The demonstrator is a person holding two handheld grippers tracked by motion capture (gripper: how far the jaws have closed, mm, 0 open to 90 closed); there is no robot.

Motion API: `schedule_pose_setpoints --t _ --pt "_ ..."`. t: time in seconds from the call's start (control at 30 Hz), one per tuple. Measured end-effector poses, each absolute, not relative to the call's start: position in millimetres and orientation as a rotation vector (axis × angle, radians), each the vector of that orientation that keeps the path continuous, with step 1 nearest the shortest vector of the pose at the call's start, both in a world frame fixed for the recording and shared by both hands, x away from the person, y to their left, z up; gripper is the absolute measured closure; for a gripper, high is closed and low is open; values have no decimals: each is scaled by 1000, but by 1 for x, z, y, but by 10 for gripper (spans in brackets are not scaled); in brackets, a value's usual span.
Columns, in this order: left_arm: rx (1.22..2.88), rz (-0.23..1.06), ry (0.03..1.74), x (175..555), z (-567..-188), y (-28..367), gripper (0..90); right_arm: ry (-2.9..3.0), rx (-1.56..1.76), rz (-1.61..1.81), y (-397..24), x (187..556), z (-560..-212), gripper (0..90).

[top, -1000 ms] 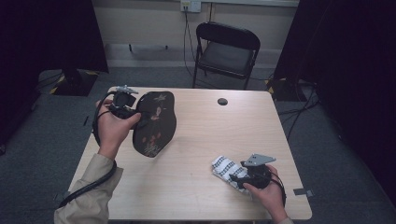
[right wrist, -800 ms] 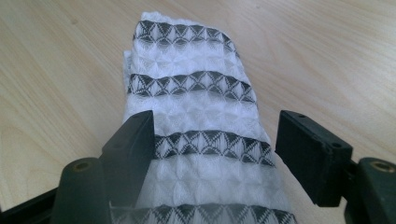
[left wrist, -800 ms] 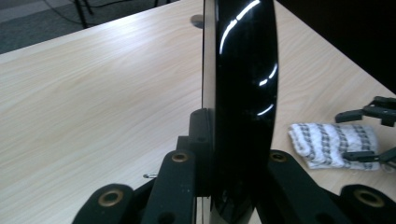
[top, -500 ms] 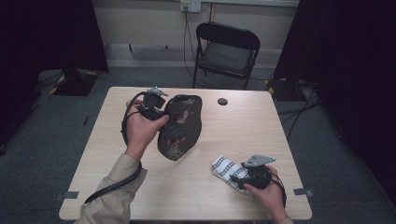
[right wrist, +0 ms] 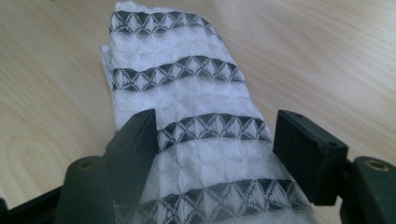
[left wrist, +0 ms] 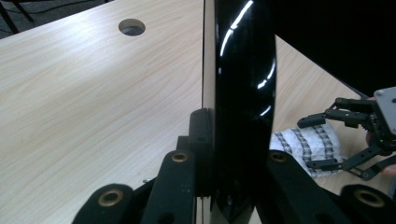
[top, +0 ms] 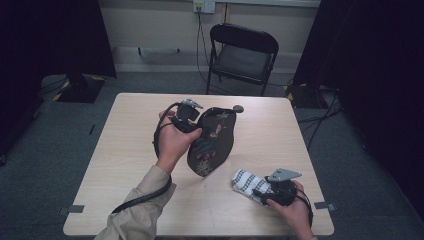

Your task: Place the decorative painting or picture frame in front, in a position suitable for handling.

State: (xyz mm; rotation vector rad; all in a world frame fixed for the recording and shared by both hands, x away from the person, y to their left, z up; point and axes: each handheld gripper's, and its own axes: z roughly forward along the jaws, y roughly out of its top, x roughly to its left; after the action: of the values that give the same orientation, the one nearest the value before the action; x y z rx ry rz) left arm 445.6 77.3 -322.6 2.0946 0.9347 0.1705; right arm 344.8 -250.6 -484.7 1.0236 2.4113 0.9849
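A glossy black oval tray (top: 212, 142) with a painted pattern is held upright on edge above the table's middle. My left gripper (top: 192, 117) is shut on its upper left rim. In the left gripper view the tray's edge (left wrist: 240, 70) rises between the jaws of my left gripper (left wrist: 224, 163), which pinch it. Near the front right corner lies a folded white cloth (top: 245, 181) with black patterned bands. My right gripper (top: 260, 192) rests over it, open. In the right gripper view the cloth (right wrist: 187, 88) runs between the wide jaws of my right gripper (right wrist: 219, 140).
The wooden table (top: 125, 150) has a round cable hole (top: 238, 108) near its far edge. A black folding chair (top: 243, 55) stands behind it. The left gripper view also shows the cloth (left wrist: 303, 144) and the right gripper (left wrist: 355, 135).
My left hand has carried the black tray from the table's left side toward the middle. The right hand and the cloth have stayed put.
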Motion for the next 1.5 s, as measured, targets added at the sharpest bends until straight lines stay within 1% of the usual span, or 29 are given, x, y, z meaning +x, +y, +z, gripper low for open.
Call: schedule_pose_setpoints --t 0.27,0.5,0.57,0.63,0.67,0.7,0.73,0.77,0.8,0.97,1.13,1.3,1.37,1.5 --pt "2073 163 922 447 -328 79 808 2402 1041 990 -254 342 -485 304" --pt "2095 152 920 448 -327 80 806 2399 1043 989 -254 341 -486 304" --pt "2098 168 918 447 -327 79 803 2399 1043 988 -254 341 -485 304" --pt "2093 185 917 446 -325 80 732 2400 1044 990 -254 342 -486 304" --pt "2090 202 915 445 -324 81 732 2400 1042 990 -254 342 -486 304" --pt "2091 209 918 442 -323 83 675 2400 1048 990 -254 342 -486 303" --pt "2091 209 918 442 -323 83 649 2400 1048 990 -254 342 -486 303" --pt "2090 206 918 441 -323 85 649 2400 1048 990 -254 342 -486 303" --pt "2090 204 928 438 -326 90 616 2401 1049 992 -254 342 -486 303" --pt "2084 193 931 429 -338 102 562 2403 1047 990 -254 342 -486 303" --pt "2096 178 940 412 -363 116 542 2400 1051 988 -253 343 -486 302" --pt "2113 145 949 405 -381 117 543 2400 1054 985 -253 343 -486 302" --pt "2109 156 959 404 -387 116 587 2398 1057 986 -253 343 -486 302" --pt "2119 124 964 402 -397 112 613 2400 1056 978 -252 343 -486 302"
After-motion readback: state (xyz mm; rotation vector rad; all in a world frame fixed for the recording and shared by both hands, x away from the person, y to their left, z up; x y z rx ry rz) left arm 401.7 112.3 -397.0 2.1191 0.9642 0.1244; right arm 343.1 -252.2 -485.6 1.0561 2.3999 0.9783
